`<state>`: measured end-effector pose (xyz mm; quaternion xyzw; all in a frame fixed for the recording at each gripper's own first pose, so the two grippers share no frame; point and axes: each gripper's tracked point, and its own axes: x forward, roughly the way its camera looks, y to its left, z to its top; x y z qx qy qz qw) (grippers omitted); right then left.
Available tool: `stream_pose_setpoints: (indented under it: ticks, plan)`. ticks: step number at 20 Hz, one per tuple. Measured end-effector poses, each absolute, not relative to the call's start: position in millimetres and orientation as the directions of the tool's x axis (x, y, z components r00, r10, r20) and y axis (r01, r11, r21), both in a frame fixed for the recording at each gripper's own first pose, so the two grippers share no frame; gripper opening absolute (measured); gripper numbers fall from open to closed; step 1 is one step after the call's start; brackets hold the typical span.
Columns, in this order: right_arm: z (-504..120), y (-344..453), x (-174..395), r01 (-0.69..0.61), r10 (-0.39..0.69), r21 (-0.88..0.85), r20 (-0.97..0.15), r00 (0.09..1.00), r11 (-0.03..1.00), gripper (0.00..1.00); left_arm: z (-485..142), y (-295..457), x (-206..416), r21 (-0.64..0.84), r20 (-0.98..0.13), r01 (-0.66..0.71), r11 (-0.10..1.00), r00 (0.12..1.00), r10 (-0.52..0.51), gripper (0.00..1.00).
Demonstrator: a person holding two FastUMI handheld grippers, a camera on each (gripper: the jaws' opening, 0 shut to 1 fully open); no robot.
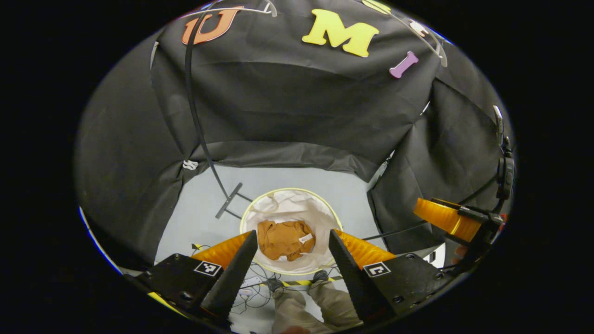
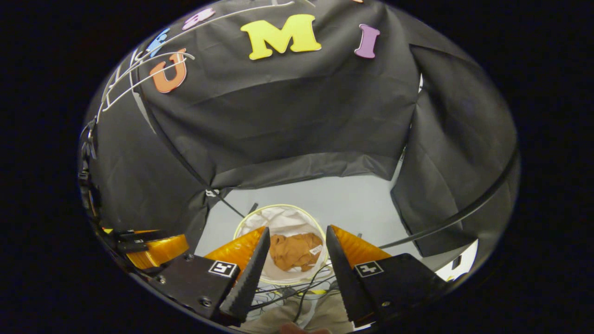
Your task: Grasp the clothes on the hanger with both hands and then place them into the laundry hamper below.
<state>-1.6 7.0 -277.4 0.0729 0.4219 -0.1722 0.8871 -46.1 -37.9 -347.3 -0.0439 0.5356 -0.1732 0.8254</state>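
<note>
A crumpled brown garment (image 1: 285,239) lies inside the round white laundry hamper (image 1: 320,209) on the floor far below me. My left gripper (image 1: 292,239) is open and holds nothing, high above the hamper. At the right edge of the left gripper view, the right gripper (image 1: 448,217) appears from the side. In the right gripper view the same brown garment (image 2: 294,250) rests in the hamper (image 2: 283,217), framed by my open, empty right gripper (image 2: 297,236). A bare white wire hanger (image 2: 139,76) hangs at upper left, and another white hanger (image 1: 429,37) shows at upper right in the left gripper view.
A black rack pole (image 1: 197,120) runs down to its foot (image 1: 229,200) beside the hamper. Cables (image 1: 253,283) lie on the grey floor near the person's trouser legs (image 1: 311,301). Black cloth walls surround the floor patch.
</note>
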Motion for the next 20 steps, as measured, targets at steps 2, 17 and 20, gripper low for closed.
stream_pose_setpoints:
  ticks: [2,17,20]
  plan:
    - [-272.9,6.4,-3.1,0.374,-0.260,-0.028,-0.766,0.588,0.927,0.80,-340.3,-28.8,-41.7,-0.211,-0.863,0.249,0.945,0.407,-0.300,1.00]
    - [-188.9,-15.8,-9.5,0.386,-0.425,-0.191,-0.541,0.726,0.903,0.90,-245.4,-17.8,-9.2,-0.040,-0.695,0.212,0.976,0.696,-0.180,0.98]
    - [-176.2,-17.1,-21.2,0.356,-0.395,-0.179,-0.513,0.762,0.917,0.91,-228.6,-7.4,-18.7,0.012,-0.675,0.186,0.983,0.727,-0.129,0.97]
